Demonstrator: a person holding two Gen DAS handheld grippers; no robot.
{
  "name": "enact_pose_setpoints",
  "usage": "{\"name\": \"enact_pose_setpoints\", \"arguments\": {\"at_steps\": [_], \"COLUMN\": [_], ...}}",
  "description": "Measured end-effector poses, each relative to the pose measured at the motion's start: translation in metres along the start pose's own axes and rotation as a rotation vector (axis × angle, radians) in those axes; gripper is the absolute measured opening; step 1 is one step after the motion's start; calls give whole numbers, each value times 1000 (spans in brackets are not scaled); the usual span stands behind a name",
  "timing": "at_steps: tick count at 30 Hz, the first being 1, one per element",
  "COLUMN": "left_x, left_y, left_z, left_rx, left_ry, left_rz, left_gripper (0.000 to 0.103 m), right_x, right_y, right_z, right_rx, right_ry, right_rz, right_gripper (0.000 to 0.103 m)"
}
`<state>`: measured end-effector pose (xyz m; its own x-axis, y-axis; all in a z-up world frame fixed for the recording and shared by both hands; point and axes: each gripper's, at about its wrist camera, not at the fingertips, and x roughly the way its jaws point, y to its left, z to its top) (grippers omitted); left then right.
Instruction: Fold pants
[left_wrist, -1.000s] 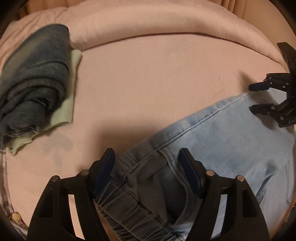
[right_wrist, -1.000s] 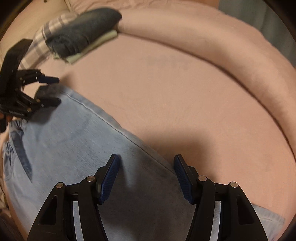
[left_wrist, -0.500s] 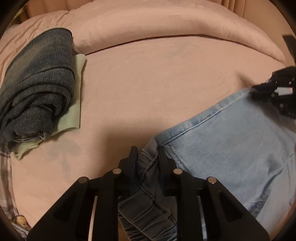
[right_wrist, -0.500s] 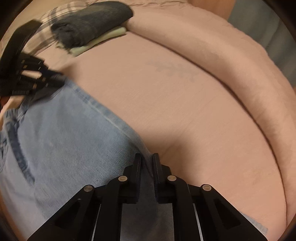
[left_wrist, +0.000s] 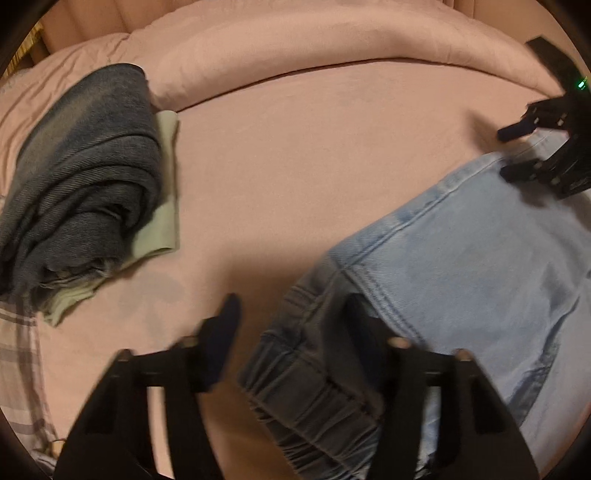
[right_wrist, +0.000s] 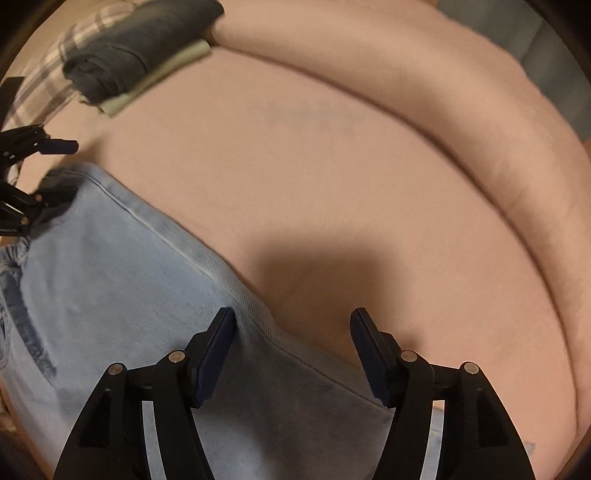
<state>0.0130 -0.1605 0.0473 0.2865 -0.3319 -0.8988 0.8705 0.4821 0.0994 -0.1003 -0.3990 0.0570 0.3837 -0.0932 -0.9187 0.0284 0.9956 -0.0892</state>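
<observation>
Light blue jeans (left_wrist: 461, 266) lie folded on the pink bed, with the elastic waistband (left_wrist: 314, 398) bunched at the near edge. My left gripper (left_wrist: 291, 321) is open and holds nothing, its fingers standing either side of the waistband corner. My right gripper (right_wrist: 291, 350) is open over the far folded edge of the jeans (right_wrist: 122, 295) and holds nothing. The right gripper also shows in the left wrist view (left_wrist: 517, 151), open. The left gripper shows at the left edge of the right wrist view (right_wrist: 55, 170), open.
A stack of folded dark jeans (left_wrist: 81, 173) on a pale green garment (left_wrist: 162, 218) sits at the left, also in the right wrist view (right_wrist: 140, 40). A plaid cloth (left_wrist: 18, 362) lies under it. A long pink bolster (left_wrist: 332, 48) runs along the back of the bed.
Both grippers were shut on the jeans' edge half a second ago. Both have opened and let go. The jeans lie flat on the bed.
</observation>
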Motion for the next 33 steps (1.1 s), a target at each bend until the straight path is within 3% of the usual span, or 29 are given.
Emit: {"name": "enact_pose_setpoints", "arguments": {"at_steps": [2, 6, 8, 18, 21, 25, 26, 29, 33], "left_x": [-2, -13, -22, -106, -132, -148, -153, -167, -156], "left_y": [-1, -12, -16, -40, -53, -54, -55, -67, -86], "left_z": [-4, -6, -8, -34, -48, -65, -73, -109, -164], "left_rx": [26, 56, 60, 112, 145, 168, 181, 214, 294], "left_ry": [-2, -18, -33, -183, -236, -310, -340, -392, -368], "left_rz": [19, 56, 81, 180, 224, 252, 263, 275, 289], "left_gripper": [37, 21, 19, 17, 17, 16, 16, 16, 16], "right_x": [2, -7, -12, -96, -119, -155, -156, -171, -169], "right_y": [-1, 9, 21, 34, 52, 84, 92, 115, 158], "right_z": [-3, -9, -12, -46, -52, -87, -83, -116, -169], "right_rx": [25, -8, -49, -42, -64, -98, -107, -149, -229], "right_ry": [-12, -43, -56, -218, -270, -351, -364, -403, -372], "right_rz": [16, 35, -2, -66, -103, -155, -164, -203, -194], "right_gripper": [63, 24, 15, 13, 13, 13, 13, 13, 13]}}
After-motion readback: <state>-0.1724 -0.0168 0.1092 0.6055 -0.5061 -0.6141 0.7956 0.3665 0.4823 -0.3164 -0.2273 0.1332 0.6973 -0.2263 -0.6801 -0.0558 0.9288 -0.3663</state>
